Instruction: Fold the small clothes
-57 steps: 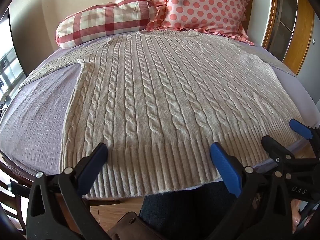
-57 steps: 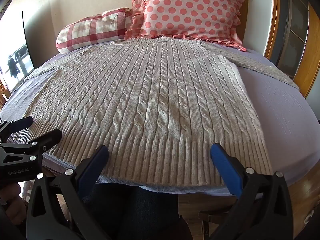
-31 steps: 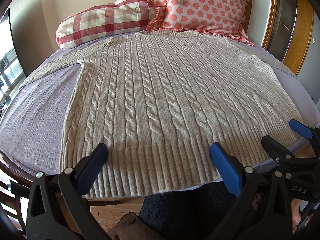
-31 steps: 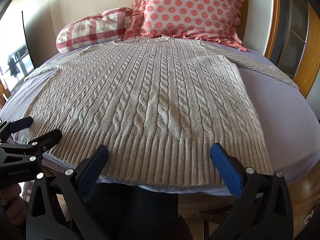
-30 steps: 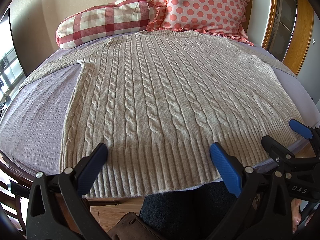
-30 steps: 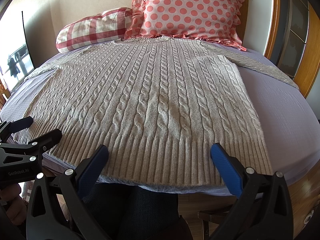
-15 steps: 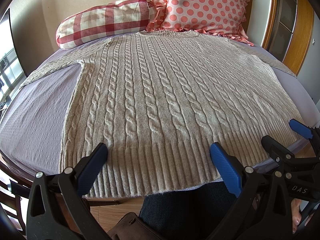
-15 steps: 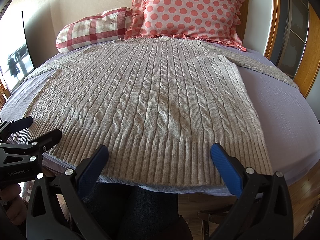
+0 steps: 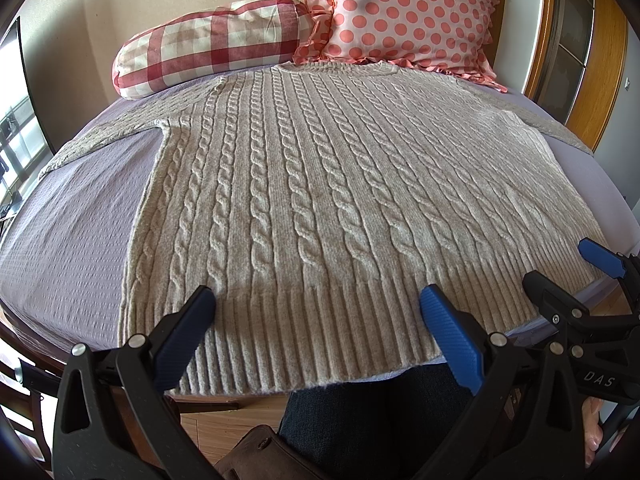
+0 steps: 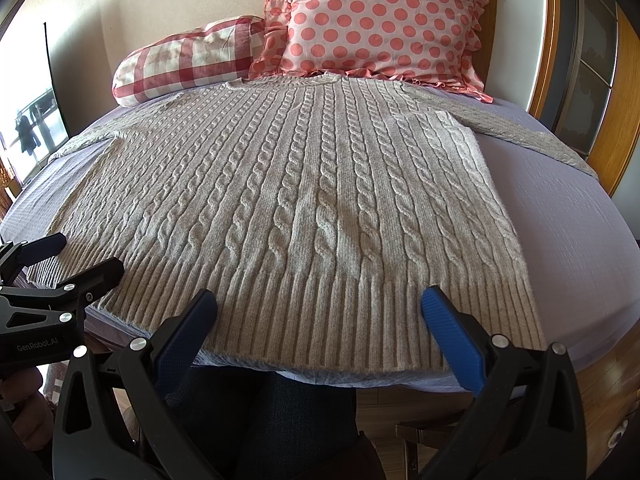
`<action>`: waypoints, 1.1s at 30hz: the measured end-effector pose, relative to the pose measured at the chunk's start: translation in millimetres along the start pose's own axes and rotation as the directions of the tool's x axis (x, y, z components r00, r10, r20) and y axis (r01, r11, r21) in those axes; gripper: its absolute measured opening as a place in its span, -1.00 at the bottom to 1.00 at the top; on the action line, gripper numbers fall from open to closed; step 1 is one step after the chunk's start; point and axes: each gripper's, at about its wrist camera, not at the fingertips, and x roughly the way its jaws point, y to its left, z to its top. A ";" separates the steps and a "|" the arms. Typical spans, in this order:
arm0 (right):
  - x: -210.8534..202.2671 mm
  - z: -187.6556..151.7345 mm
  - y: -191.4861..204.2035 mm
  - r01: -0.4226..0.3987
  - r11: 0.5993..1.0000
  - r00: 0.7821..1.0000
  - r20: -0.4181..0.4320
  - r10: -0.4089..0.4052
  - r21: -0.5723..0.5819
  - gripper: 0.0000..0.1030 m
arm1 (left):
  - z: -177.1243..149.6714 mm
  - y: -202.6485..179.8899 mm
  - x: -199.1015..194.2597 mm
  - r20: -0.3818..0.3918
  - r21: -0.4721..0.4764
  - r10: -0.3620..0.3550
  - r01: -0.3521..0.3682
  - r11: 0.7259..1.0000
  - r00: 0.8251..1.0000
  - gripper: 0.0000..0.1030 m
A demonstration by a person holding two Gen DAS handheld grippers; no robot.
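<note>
While both tools are hovering at the near edge of the bed, the left gripper is holding its blue-padded fingers spread wide apart with nothing between them, just over the ribbed hem of the sweater. The right gripper is doing the same, its fingers standing wide apart and gripping nothing above the hem. Each tool is showing in the other's view: the right one is sitting at the near right corner of the hem, the left one at the near left corner. The sweater, a beige cable knit, is lying flat and face up across the lilac bedsheet, its hem hanging a little past the near edge and its neck reaching toward the far end. Its sleeves are stretching out to the left and right near the far side. Beyond the neck, a red checked pillow is lying at the far left, and a pink dotted cushion is leaning against the wall at the far right, just beside it. A wooden frame is standing further right.
</note>
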 end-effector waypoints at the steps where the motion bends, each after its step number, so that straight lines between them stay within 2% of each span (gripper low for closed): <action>1: 0.0 0.0 0.0 0.000 1.000 1.000 0.000 0.000 0.000 0.97 | 0.3 0.1 0.3 0.000 0.000 0.000 0.000 1.000 1.000 0.97; 33: -1.2 -0.2 -0.8 0.000 1.000 1.000 0.003 0.000 0.000 0.97 | -1.3 -0.3 -1.3 0.003 0.000 0.000 0.000 1.000 1.000 0.97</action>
